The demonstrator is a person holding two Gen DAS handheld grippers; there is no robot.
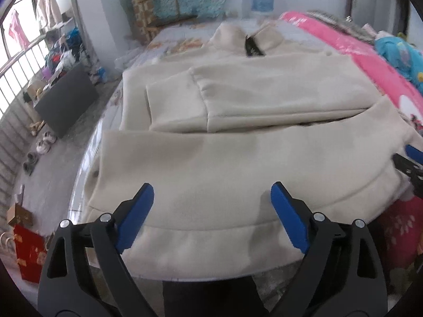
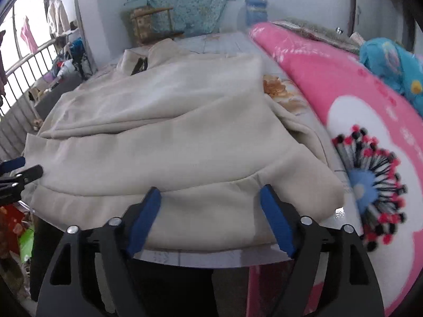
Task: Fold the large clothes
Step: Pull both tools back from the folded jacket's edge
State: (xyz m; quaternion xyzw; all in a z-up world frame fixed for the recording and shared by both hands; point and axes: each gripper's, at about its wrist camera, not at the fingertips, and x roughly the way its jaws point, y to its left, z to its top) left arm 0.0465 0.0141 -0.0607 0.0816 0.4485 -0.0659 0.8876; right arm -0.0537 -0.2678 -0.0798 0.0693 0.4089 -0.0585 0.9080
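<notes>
A large cream hooded sweatshirt [image 1: 238,121] lies flat on the bed, hood at the far end, both sleeves folded across its chest. Its ribbed hem [image 1: 206,243] faces me at the near edge. My left gripper [image 1: 212,192] hovers open just above the hem's left part, blue pads apart, no cloth between them. In the right wrist view the same sweatshirt [image 2: 164,132] fills the middle, and my right gripper [image 2: 210,192] stands open over the hem's right part [image 2: 211,211], holding nothing. Each gripper shows at the edge of the other's view: the right gripper [image 1: 408,162], the left gripper [image 2: 21,170].
A pink floral quilt [image 2: 357,121] and a blue bundle [image 1: 401,58] lie along the bed's right side. Left of the bed is grey floor [image 1: 55,158] with shoes, a dark box [image 1: 66,100] and a red box [image 1: 29,256]. A wooden chair [image 1: 156,13] stands by the far wall.
</notes>
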